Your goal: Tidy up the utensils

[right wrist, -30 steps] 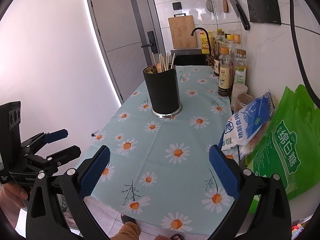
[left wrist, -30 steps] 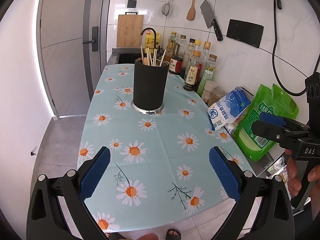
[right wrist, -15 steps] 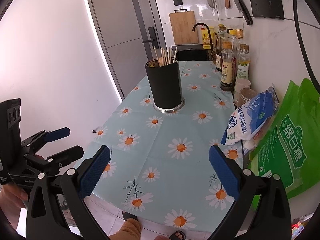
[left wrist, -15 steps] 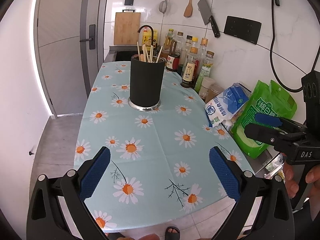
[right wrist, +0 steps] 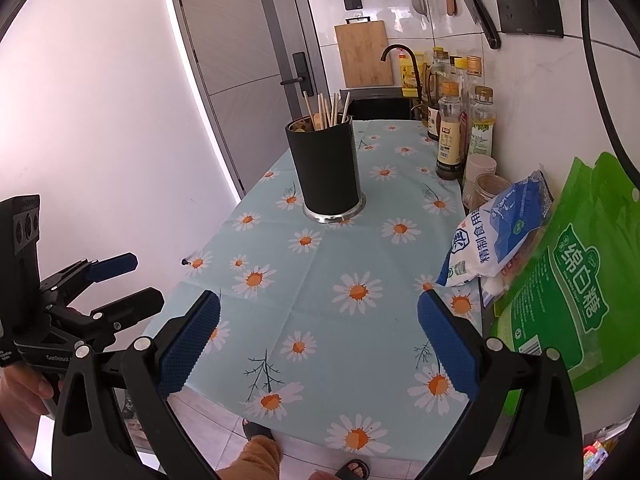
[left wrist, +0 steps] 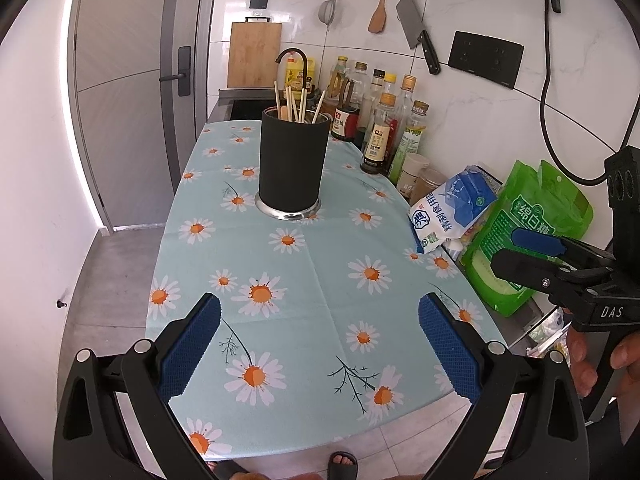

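Change: over the last second both cameras have drawn back a little and risen; the black utensil holder (left wrist: 291,168) now sits slightly farther off, and nothing on the table has moved.
Meaning: I judge the utensils are already in the holder, so the task looks near its end, or a new reach is not yet begun.
Left gripper (left wrist: 318,344): jaws spread wide, nothing between the blue pads, above the near table edge.
Right gripper (right wrist: 318,344): also spread wide and empty, to the right of the left one.
Task's thing: the holder stands upright at the far middle of the daisy tablecloth (left wrist: 320,280), well apart from both grippers.
Count: one holder; about six chopsticks (left wrist: 297,105) and one wooden spoon tip inside; two bags at the right, a blue salt bag (left wrist: 452,208) and a green sugar bag (left wrist: 528,236); bottles at the far right, number unclear.
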Motion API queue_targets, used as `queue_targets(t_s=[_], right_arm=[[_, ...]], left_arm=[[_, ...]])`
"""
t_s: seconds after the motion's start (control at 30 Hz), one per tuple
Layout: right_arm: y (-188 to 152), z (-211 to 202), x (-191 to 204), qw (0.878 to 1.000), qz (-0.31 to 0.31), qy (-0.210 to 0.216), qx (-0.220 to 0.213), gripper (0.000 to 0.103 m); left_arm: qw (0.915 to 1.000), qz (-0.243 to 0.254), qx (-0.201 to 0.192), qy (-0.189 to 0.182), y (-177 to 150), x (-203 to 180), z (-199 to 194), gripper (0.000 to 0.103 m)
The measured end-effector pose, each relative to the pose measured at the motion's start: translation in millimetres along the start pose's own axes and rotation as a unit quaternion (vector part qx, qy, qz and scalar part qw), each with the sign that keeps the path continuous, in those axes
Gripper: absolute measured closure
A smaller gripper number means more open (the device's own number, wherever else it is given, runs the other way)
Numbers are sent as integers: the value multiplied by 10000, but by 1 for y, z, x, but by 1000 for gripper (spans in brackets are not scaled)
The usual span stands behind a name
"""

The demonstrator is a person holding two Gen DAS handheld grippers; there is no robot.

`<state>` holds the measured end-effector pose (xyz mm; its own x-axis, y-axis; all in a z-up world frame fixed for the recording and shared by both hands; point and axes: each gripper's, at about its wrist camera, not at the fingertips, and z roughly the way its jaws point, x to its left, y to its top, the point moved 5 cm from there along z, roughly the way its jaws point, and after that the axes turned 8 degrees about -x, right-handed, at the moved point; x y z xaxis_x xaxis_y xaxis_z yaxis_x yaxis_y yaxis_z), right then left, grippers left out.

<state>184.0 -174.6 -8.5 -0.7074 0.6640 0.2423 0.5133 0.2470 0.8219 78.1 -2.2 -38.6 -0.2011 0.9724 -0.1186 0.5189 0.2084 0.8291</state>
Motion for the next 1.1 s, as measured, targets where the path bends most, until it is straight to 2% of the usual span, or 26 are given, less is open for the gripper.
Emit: queue_targets(t_s=[1.1], right_arm=[[-4,2,-1,9999,87,53,68,5]], left_arm=[[9999,-71,68,-31,-1,-1,3,7]])
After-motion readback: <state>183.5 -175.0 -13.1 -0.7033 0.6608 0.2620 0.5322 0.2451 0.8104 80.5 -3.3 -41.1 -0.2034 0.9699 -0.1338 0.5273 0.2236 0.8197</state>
